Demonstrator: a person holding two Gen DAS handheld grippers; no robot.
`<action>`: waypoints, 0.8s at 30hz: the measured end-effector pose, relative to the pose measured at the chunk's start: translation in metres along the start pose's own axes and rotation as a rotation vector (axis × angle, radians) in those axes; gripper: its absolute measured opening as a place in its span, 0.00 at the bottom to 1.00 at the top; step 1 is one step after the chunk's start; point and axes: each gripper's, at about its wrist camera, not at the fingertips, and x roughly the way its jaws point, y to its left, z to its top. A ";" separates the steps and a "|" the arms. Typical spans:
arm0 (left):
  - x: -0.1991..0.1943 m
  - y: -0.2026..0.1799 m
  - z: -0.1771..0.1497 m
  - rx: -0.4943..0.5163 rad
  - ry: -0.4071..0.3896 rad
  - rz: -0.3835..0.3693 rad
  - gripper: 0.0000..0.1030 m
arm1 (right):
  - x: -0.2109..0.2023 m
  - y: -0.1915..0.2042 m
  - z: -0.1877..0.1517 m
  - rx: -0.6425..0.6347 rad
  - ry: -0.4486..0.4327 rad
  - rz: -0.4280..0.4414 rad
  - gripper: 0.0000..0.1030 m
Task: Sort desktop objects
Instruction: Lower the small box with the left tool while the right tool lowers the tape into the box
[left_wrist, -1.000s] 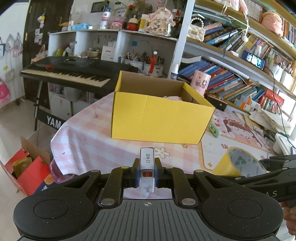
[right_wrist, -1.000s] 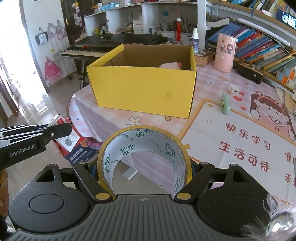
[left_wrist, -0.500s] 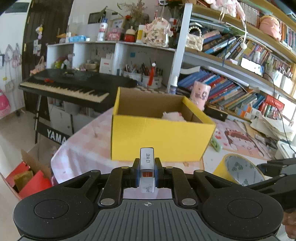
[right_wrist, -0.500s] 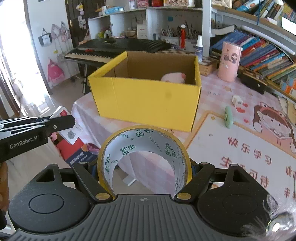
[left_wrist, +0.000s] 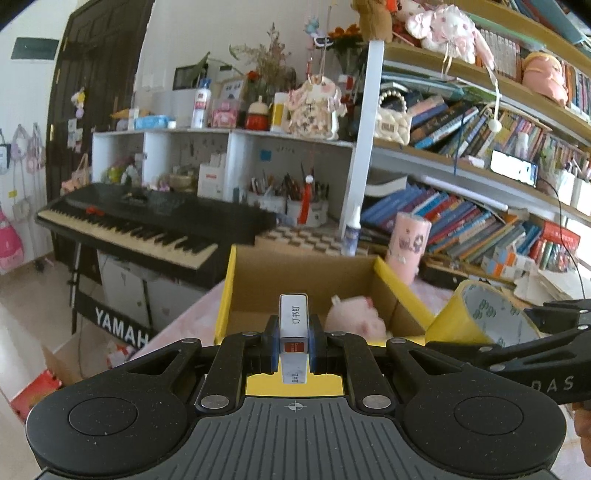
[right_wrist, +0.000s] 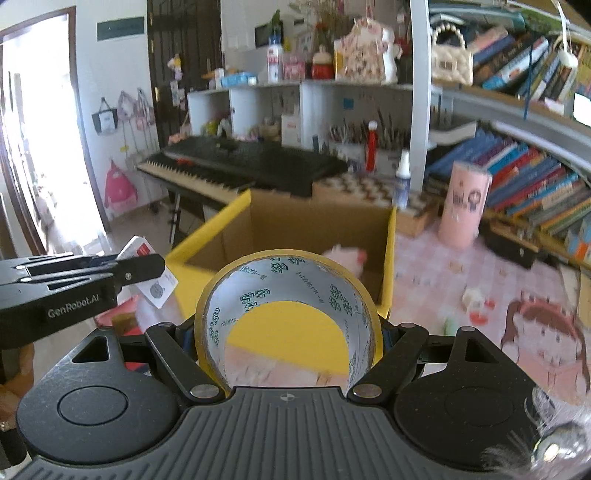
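Note:
My left gripper (left_wrist: 293, 343) is shut on a small white staple box (left_wrist: 293, 326) with a red label, held over the near wall of the open yellow cardboard box (left_wrist: 229, 295). My right gripper (right_wrist: 288, 332) is shut on a yellow tape roll (right_wrist: 288, 295), held just before the same yellow box (right_wrist: 207, 240). A pink plush toy (left_wrist: 356, 319) lies inside the box; it also shows in the right wrist view (right_wrist: 345, 258). The tape roll (left_wrist: 480, 317) and right gripper show at the right of the left wrist view. The staple box (right_wrist: 151, 273) shows at the left of the right wrist view.
A pink cylindrical cup (right_wrist: 465, 206) and a spray bottle (right_wrist: 402, 181) stand behind the box on the pink checked tablecloth (right_wrist: 443, 266). A cartoon mat (right_wrist: 543, 339) lies at right. A black keyboard (left_wrist: 140, 221) stands left. Bookshelves (left_wrist: 480, 206) fill the back right.
Both grippers have risen and moved forward toward the yellow box, so its inside and the pink plush now show. Each still holds its object.

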 end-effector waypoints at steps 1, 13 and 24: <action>0.004 -0.001 0.003 0.004 -0.008 0.004 0.12 | 0.003 -0.004 0.006 -0.002 -0.011 0.001 0.78; 0.073 -0.011 0.016 0.016 0.014 0.071 0.12 | 0.041 -0.047 0.049 -0.047 -0.059 0.010 0.78; 0.124 -0.023 -0.001 0.087 0.153 0.107 0.12 | 0.078 -0.069 0.066 -0.063 -0.043 0.037 0.78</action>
